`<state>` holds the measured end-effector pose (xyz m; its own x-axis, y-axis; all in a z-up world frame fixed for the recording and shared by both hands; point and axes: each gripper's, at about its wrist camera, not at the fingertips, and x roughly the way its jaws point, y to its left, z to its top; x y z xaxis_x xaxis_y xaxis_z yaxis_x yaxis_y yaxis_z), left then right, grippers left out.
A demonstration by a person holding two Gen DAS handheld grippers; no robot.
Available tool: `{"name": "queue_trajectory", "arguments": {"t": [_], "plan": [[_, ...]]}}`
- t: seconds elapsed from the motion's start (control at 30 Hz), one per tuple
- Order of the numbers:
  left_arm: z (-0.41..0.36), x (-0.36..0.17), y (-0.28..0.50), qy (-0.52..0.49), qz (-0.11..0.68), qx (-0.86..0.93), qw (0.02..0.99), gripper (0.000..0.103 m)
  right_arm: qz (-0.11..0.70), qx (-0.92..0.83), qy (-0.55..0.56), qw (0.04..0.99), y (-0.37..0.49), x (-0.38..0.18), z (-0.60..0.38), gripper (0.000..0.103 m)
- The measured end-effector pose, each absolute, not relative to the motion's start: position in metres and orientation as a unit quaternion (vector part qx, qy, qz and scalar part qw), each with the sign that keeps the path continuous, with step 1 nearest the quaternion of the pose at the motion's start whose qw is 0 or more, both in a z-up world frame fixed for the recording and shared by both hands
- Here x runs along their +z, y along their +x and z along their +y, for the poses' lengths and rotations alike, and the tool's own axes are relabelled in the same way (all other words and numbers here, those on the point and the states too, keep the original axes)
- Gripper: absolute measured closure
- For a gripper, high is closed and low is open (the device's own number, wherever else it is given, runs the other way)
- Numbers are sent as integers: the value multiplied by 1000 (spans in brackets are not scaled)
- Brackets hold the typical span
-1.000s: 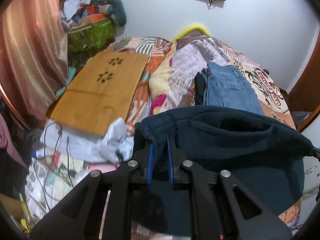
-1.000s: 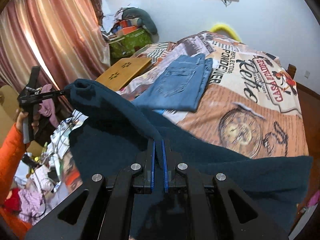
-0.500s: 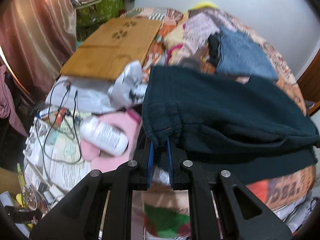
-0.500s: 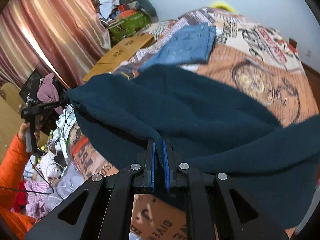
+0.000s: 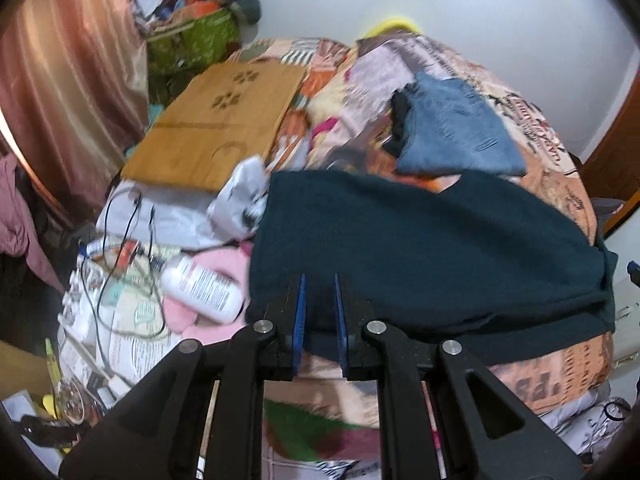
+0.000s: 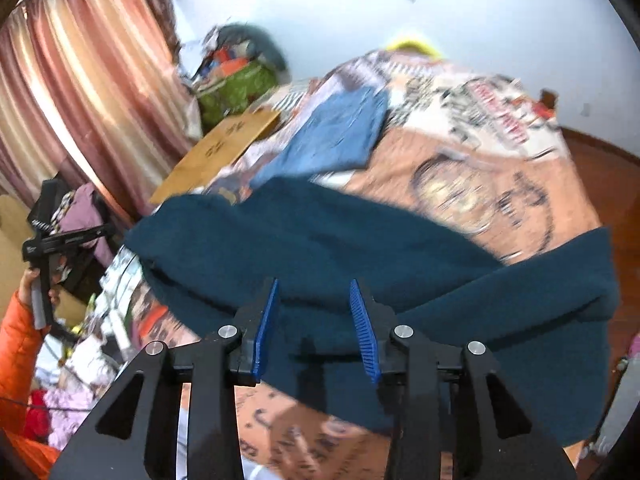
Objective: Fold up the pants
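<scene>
Left wrist view: dark teal pants (image 5: pixel 424 248) lie spread across the near part of the bed (image 5: pixel 560 184), folded into a broad band running from the left gripper (image 5: pixel 319 312) toward the bed's right edge. The left gripper's blue fingers (image 5: pixel 298 320) stand close together at the pants' near hem, with dark cloth showing in the narrow gap between them — whether they pinch it cannot be told from this view. Behind the pants lie folded blue jeans (image 5: pixel 456 132); to the left, a wooden board (image 5: pixel 220 124), a white bottle (image 5: pixel 204 288) on pink cloth, and loose cables (image 5: pixel 120 232).

Right wrist view: the right gripper (image 6: pixel 316 328) has just been opening; its fingers (image 6: pixel 266 328) are released and stand apart over the pants' (image 6: pixel 320 240) near edge, the pads clear of the cloth that lies below and between them. The pants drape over the bed's (image 6: pixel 500 168) printed cover, one corner falling off the right side. At far left a hand (image 6: pixel 38 288) in an orange sleeve (image 6: pixel 16 352) grips the handle of the other gripper — its tip reaches toward the pants' far-left corner. A striped curtain (image 6: pixel 88 80) hangs behind.
</scene>
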<state>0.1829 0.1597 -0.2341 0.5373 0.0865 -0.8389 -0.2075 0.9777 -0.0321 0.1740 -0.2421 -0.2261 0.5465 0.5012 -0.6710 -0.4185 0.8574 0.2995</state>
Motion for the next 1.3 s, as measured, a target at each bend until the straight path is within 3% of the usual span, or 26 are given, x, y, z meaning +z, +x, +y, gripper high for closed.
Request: {"name": "queue_trajectory", "arguments": {"t": [0.1, 0.17, 0.23, 0.3, 0.5, 0.77, 1.3], "plan": [[132, -218, 202, -52, 461, 59, 884, 89, 381, 235, 58, 893, 179, -214, -268, 69], [110, -209, 217, -41, 453, 41, 890, 81, 370, 211, 66, 902, 183, -208, -289, 66], [89, -202, 232, -32, 443, 29, 896, 56, 360, 183, 76, 912, 185, -204, -310, 59], [63, -194, 250, -24, 426, 14, 904, 50, 350, 155, 86, 920, 189, -201, -333, 54], [3, -195, 310, -26, 429, -40, 902, 50, 356, 78, 127, 922, 207, -212, -403, 54], [-63, -237, 379, 4, 461, -72, 884, 50, 394, 0, 153, 906, 255, -256, -473, 54], [-59, -326, 435, 3, 539, -36, 841, 50, 473, 2, 219, 854, 363, -362, -528, 56]]}}
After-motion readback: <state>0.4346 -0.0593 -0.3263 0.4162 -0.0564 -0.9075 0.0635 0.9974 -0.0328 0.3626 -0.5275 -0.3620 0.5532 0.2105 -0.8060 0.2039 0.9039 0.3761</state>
